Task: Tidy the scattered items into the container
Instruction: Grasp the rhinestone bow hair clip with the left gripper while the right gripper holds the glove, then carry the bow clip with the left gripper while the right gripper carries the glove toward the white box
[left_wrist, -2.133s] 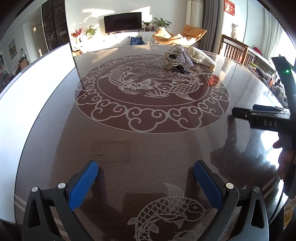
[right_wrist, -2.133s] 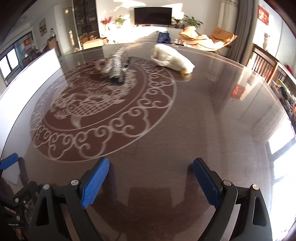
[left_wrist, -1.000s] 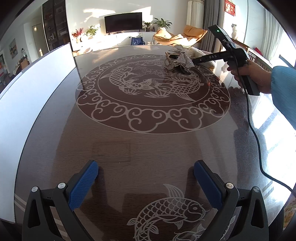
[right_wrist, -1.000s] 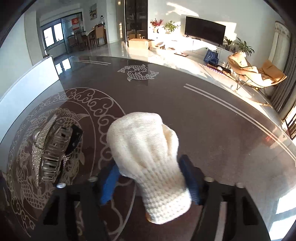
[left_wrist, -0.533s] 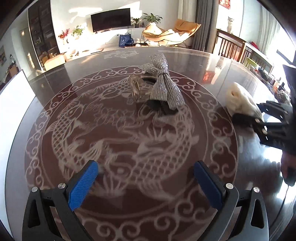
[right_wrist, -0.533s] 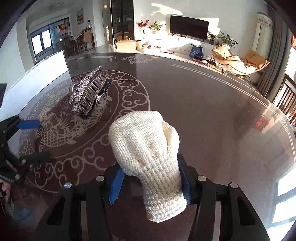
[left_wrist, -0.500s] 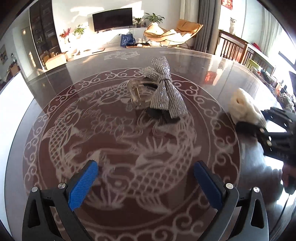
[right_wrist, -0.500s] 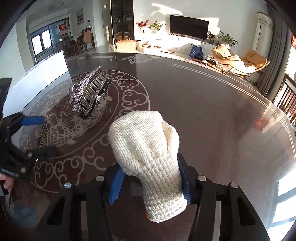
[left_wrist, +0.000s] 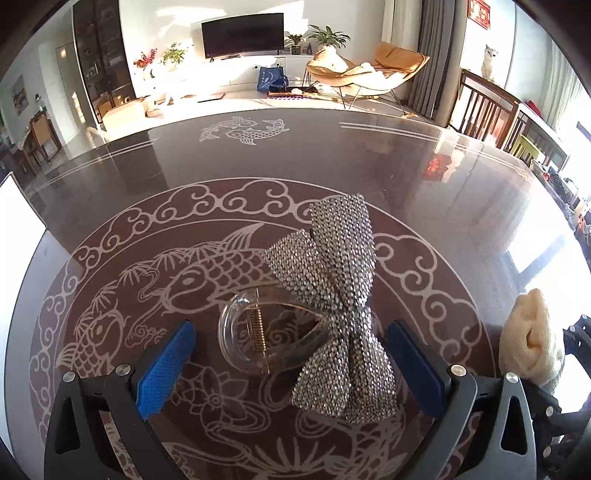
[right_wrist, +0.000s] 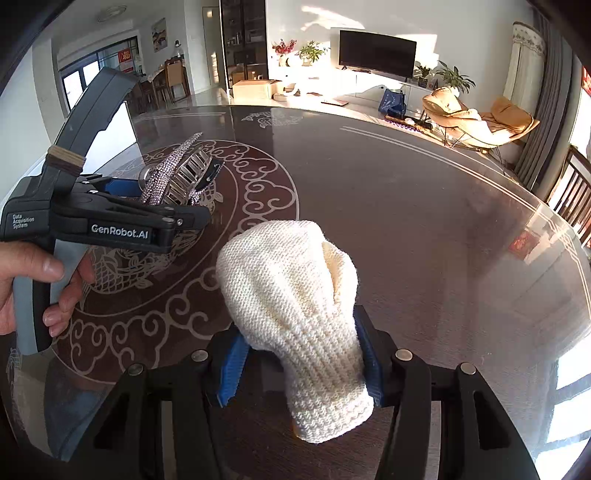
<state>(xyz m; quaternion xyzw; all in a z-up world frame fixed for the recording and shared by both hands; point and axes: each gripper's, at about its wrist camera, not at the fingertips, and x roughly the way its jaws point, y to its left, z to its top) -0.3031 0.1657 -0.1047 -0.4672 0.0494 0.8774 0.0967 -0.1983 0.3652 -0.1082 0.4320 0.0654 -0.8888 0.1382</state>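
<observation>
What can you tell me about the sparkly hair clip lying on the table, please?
The hair clip is a clear plastic claw with a coiled metal spring and a large bow covered in silvery rhinestones. It lies on the dark patterned table, bow tails toward the camera, between the open fingers of the left gripper, which do not touch it.

Left gripper (left_wrist: 290, 363): black frame arms, each fitted with silver round-head screws, and blue ribbed pads (left_wrist: 164, 369) on the jaws. Right gripper (right_wrist: 299, 363): same black frame, silver screws and blue pads. The left gripper's body carries white lettering "GenRobot.AI" and "Data Acquisition System", above a grey handle held in a bare hand (right_wrist: 29, 280).
</observation>
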